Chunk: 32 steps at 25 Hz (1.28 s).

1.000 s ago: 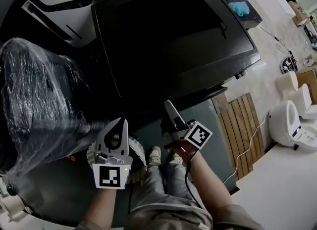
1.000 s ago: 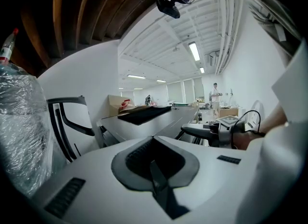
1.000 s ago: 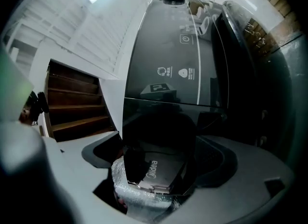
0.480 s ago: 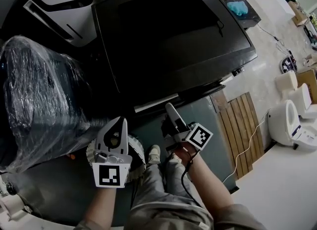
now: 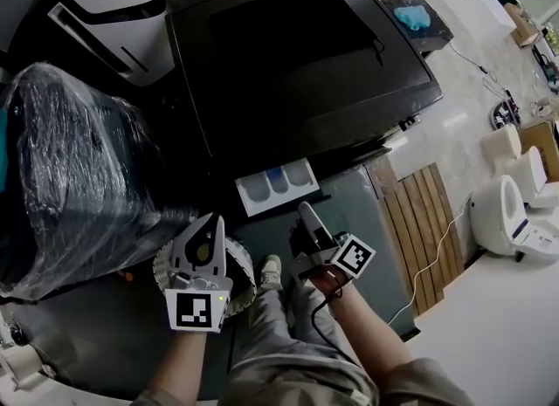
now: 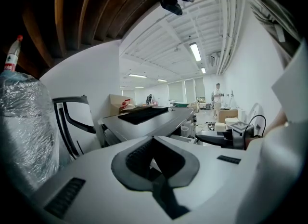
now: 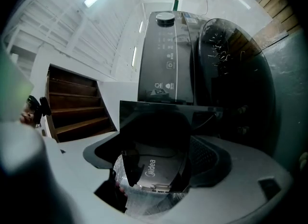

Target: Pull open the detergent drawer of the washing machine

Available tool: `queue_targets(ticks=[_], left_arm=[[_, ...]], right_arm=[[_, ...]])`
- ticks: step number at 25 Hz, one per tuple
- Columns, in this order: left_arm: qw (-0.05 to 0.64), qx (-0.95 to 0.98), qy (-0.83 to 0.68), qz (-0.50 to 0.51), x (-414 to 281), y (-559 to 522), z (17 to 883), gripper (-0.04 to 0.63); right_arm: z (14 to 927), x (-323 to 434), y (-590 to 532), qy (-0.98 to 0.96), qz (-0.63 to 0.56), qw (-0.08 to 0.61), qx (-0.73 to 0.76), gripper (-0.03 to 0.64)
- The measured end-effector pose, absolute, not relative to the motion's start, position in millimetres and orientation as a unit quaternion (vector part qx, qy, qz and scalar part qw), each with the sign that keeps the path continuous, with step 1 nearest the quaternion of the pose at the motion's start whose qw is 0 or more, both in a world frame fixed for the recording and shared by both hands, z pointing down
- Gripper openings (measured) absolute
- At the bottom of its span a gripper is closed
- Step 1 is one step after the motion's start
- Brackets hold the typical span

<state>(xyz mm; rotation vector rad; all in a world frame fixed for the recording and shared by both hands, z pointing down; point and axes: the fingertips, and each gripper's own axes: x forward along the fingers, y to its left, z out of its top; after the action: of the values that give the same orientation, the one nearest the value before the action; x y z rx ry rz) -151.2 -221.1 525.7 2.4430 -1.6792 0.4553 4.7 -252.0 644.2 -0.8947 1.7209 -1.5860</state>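
The black washing machine [image 5: 297,55] fills the middle of the head view. Its detergent drawer [image 5: 278,184] sticks out of the front, showing white and blue compartments. My right gripper [image 5: 306,216] sits at the drawer's near edge, shut on the dark drawer front [image 7: 159,117], which lies between its jaws in the right gripper view [image 7: 159,143]. That view also shows the control panel [image 7: 166,59] and the round door [image 7: 236,73]. My left gripper [image 5: 212,225] hangs apart at the lower left, its jaws together on nothing [image 6: 153,141].
A large plastic-wrapped appliance [image 5: 70,168] stands left of the machine, a white unit [image 5: 105,3] behind it. A wooden pallet [image 5: 428,221] and white fixtures [image 5: 507,212] lie to the right. The person's shoes [image 5: 272,271] are below the drawer.
The drawer has slid out of the machine: hidden a second ago, a thin white strip half a second ago, now its compartments show. My right gripper moved back toward the person with it.
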Motion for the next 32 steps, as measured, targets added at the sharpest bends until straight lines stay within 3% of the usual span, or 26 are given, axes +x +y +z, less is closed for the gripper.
queue_targets(ticks=[21, 26, 32], left_arm=[[0.054, 0.823, -0.547, 0.145, -134.9, -209.4, 504.9, 0.014], [0.042, 0.828, -0.537, 0.154, -131.2, -205.4, 500.0, 0.014], [0.049, 0.831, -0.534, 0.148, -123.3, -200.1, 484.4, 0.015]], right_arm=[[648.7, 20.2, -211.7, 0.637, -0.611, 0.312, -0.35, 0.453], [650.1, 25.4, -196.0, 0.623, -0.621, 0.312, -0.359, 0.403], [631.6, 35.1, -174.2, 0.656, -0.597, 0.251, -0.387, 0.393]])
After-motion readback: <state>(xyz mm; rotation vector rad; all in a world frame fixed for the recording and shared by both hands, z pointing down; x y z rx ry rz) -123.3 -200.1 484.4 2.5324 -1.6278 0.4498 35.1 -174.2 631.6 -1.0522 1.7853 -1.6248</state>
